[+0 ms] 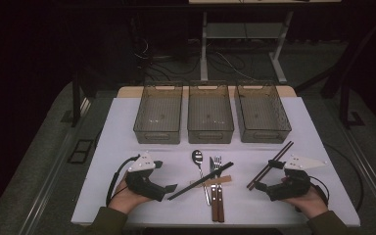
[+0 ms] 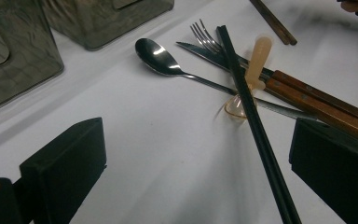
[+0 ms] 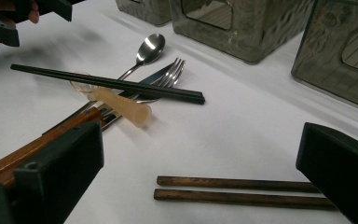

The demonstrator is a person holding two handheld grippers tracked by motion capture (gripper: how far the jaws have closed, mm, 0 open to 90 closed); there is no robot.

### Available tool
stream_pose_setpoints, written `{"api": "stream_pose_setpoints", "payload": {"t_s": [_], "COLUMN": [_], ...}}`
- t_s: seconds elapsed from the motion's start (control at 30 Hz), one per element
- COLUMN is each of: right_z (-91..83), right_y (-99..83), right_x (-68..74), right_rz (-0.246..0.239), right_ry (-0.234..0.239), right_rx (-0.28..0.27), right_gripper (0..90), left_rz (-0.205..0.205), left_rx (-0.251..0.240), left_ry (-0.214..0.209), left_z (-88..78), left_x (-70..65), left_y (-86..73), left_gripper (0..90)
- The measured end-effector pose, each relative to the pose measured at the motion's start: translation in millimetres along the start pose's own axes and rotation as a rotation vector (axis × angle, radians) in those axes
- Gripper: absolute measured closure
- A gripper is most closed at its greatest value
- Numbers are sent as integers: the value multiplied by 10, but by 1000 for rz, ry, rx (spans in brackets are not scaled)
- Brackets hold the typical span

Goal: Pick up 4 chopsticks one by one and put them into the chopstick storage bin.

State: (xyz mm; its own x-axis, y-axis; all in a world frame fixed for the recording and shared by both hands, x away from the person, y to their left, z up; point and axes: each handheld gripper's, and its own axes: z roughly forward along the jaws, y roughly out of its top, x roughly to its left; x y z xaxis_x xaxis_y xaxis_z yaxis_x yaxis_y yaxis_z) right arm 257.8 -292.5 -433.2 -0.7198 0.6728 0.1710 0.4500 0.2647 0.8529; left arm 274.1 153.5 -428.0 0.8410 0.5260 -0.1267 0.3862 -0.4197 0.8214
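Both grippers, left (image 1: 171,188) and right (image 1: 255,186), rest near the table's (image 1: 127,205) front edge, jaws apart and empty, flanking the cutlery. Black chopsticks (image 1: 200,180) lie across spoon (image 1: 197,156), fork (image 1: 217,162) and knife, brown chopsticks (image 1: 270,164) rightward; three bins (image 1: 210,115) line the back edge, likely for sorting.

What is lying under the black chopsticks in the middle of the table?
The black chopsticks cross over a pale plastic spoon, the fork, the knife and the metal spoon's handle. The crossing points are covered.

Bare table (image 1: 127,147) flanks the cutlery heap (image 1: 210,178).
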Motion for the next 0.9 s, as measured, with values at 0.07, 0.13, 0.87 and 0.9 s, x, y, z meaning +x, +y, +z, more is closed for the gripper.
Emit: {"api": "stream_pose_setpoints", "payload": {"t_s": [0.07,0.13,0.87,0.9], "right_z": [2,11,40,40], "right_y": [-1,-2,2,2], "right_x": [-4,-3,-38,-38], "right_rz": [3,7,7,7], "right_ry": [-1,-1,34,34], "right_rx": [2,6,13,13], "right_gripper": [6,6,6,6], "left_rz": [1,-2,0,5], "left_rx": [-1,-1,-16,-14], "left_ry": [-3,-12,-24,-23], "left_z": [10,20,130,135], "left_x": [-13,-25,-135,-138], "left_y": [12,23,156,163], "left_gripper": [30,32,60,60]}}
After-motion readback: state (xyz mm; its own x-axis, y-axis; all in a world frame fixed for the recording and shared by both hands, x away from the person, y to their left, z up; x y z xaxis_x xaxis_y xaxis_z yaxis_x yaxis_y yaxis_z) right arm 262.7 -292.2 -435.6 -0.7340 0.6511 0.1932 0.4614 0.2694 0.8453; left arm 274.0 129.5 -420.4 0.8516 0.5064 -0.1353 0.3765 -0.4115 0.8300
